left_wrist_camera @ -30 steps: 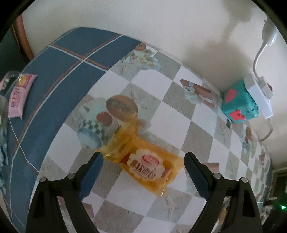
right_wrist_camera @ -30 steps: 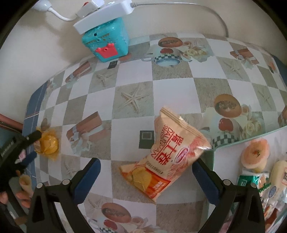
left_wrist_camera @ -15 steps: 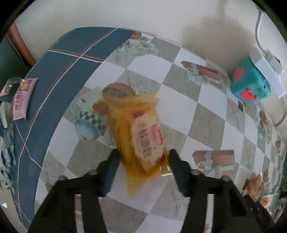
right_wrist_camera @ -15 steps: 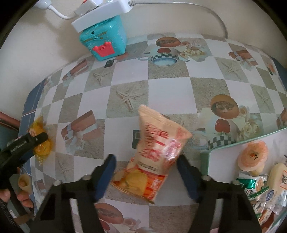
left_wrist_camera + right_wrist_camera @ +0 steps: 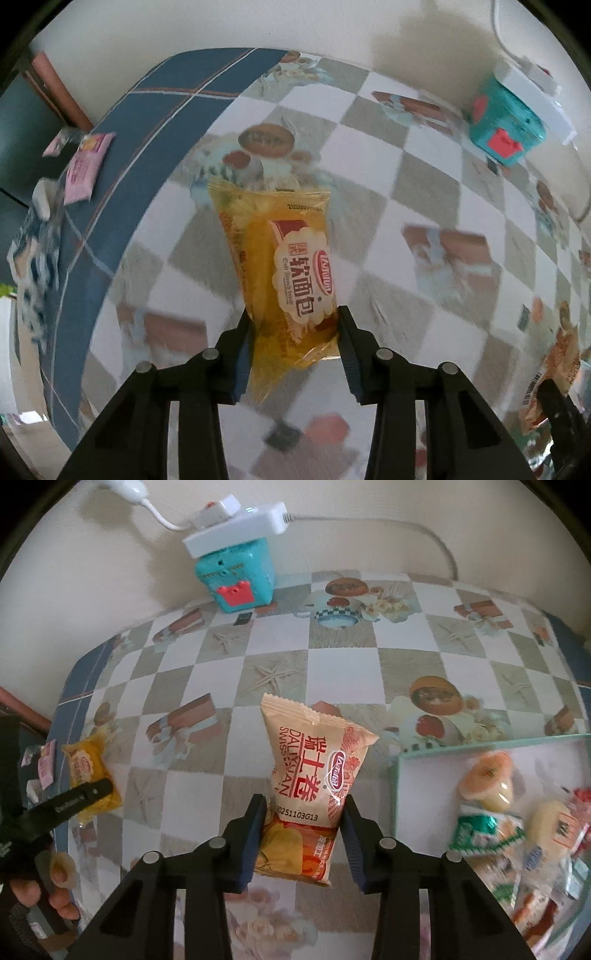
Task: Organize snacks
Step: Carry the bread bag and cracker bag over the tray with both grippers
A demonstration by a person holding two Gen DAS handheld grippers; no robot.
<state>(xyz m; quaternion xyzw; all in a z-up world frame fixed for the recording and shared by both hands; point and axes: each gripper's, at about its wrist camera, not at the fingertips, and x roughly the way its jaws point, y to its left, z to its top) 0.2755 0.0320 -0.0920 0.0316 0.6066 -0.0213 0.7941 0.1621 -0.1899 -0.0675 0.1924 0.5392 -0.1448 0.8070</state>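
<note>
While its jaws have just been closing, the left claw [image 5: 295,328] grips the yellow plastic-wrapped bread packet [image 5: 284,273] above the checkered table [image 5: 388,184]; the right claw [image 5: 304,812] pinches the beige Swiss-roll packet [image 5: 314,775], left of the clear glass snack tray [image 5: 399,794].

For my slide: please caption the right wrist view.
Right claw grips a Swiss roll packet beside the snack tray.

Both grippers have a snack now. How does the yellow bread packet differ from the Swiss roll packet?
The yellow bread packet is see-through, golden, with a cream scalloped label; the Swiss roll packet is opaque beige with red print. The bread packet's far end is flat and straight; the Swiss roll packet's is crimped with a zigzag edge. Shared: each is clamped near its lower end, the bread by the left hand-held gripper, the roll by the right hand-held gripper, whose jaws have just been closing.
</note>
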